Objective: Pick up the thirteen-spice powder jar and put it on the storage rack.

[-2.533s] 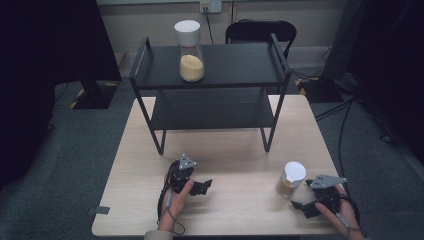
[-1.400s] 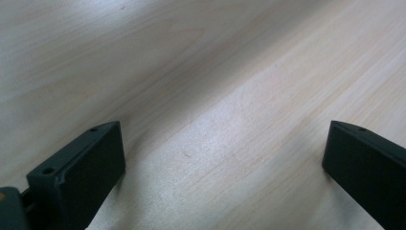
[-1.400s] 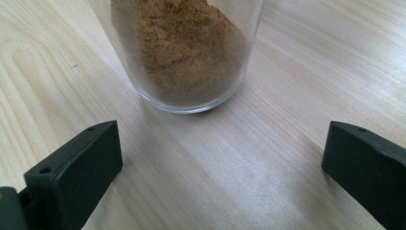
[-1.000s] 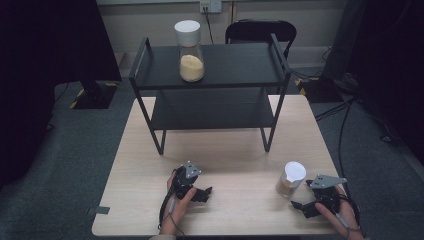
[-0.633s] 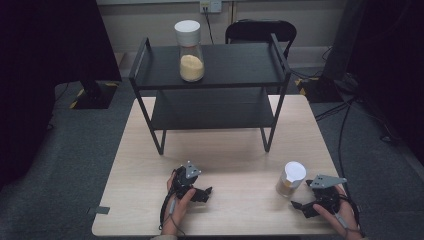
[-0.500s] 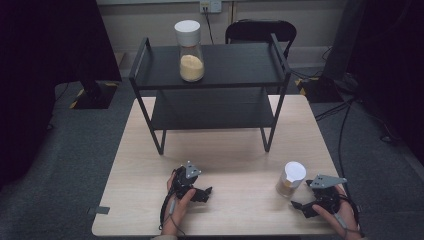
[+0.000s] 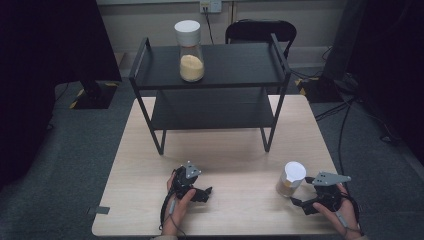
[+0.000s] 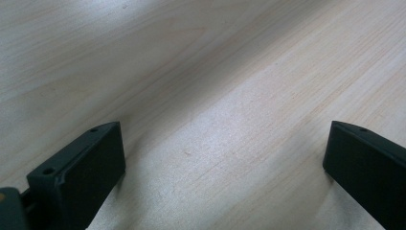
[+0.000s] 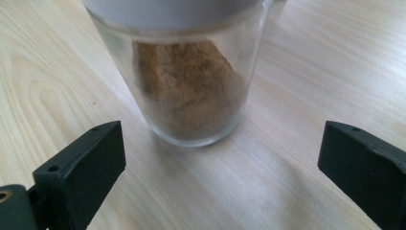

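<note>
Fingers: left gripper jaws spread wide, nothing between them, just bare table under them in the left gripper view. It sits low at the near edge, left of centre, held in the person's left hand. Behind it, a black 2-tier shelf stands at the far side of the table, with a tall jar of yellow powder on its top tier. Right gripper jaws also spread wide, holding nothing. Small jar of brown powder, white lid, stands upright on the table just ahead of the right gripper, apart from both jaws, near the right front corner.
</note>
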Available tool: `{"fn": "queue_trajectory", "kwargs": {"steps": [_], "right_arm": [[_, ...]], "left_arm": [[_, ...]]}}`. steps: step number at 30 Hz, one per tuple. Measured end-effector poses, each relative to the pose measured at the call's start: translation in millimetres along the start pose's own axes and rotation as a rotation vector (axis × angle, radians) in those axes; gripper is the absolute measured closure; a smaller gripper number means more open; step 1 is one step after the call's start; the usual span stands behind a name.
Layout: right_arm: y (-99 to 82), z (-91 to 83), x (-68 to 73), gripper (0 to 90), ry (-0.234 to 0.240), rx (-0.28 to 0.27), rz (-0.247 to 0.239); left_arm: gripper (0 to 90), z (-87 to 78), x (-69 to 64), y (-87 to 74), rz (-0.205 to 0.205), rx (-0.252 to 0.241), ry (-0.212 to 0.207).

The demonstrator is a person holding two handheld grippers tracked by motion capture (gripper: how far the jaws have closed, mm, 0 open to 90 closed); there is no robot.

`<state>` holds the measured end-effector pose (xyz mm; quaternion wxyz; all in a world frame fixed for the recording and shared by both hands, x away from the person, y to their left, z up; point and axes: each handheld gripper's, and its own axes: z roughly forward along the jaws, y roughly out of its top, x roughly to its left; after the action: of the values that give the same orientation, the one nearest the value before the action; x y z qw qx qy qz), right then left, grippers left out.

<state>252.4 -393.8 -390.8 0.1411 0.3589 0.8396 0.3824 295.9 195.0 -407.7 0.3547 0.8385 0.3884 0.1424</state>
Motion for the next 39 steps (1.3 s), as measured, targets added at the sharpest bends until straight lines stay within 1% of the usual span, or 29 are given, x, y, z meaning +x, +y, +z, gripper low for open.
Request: {"fn": "queue_trajectory", "kwargs": {"steps": [4,9,11,13,15,18,22,24,31,39], "right_arm": [[5.5,0.8,0.8,1.3,0.007,-0.014,-0.007],[10.2,3.7,0.1,1.3,0.011,-0.039,0.015],[11.8,4.7,-0.4,1.4,0.017,-0.051,0.013],[14.9,6.2,1.1,2.3,0.009,-0.053,0.016],[15.0,7.5,-1.3,4.4,0.025,-0.069,0.022],[17.1,10.3,-1.4,7.7,0.026,-0.073,0.016],[15.9,13.6,-2.6,13.4,0.043,-0.094,0.014],[16.6,15.0,-1.4,15.3,0.040,-0.097,0.007],[16.5,21.8,-1.1,20.5,0.049,-0.113,-0.004],[15.9,25.1,0.6,28.0,0.056,-0.132,-0.032]], "left_arm": [[0.0,0.0,0.0,0.0,0.000,0.000,0.000],[0.0,0.0,0.0,0.0,0.000,0.000,0.000],[0.0,0.0,0.0,0.0,0.000,0.000,0.000],[0.0,0.0,0.0,0.0,0.000,0.000,0.000],[0.0,0.0,0.0,0.0,0.000,0.000,0.000],[0.0,0.0,0.0,0.0,0.000,0.000,0.000],[0.0,0.0,0.0,0.0,0.000,0.000,0.000],[0.0,0.0,0.0,0.0,0.000,0.000,0.000],[0.0,0.0,0.0,0.0,0.000,0.000,0.000],[0.0,0.0,0.0,0.0,0.000,0.000,0.000]]}}
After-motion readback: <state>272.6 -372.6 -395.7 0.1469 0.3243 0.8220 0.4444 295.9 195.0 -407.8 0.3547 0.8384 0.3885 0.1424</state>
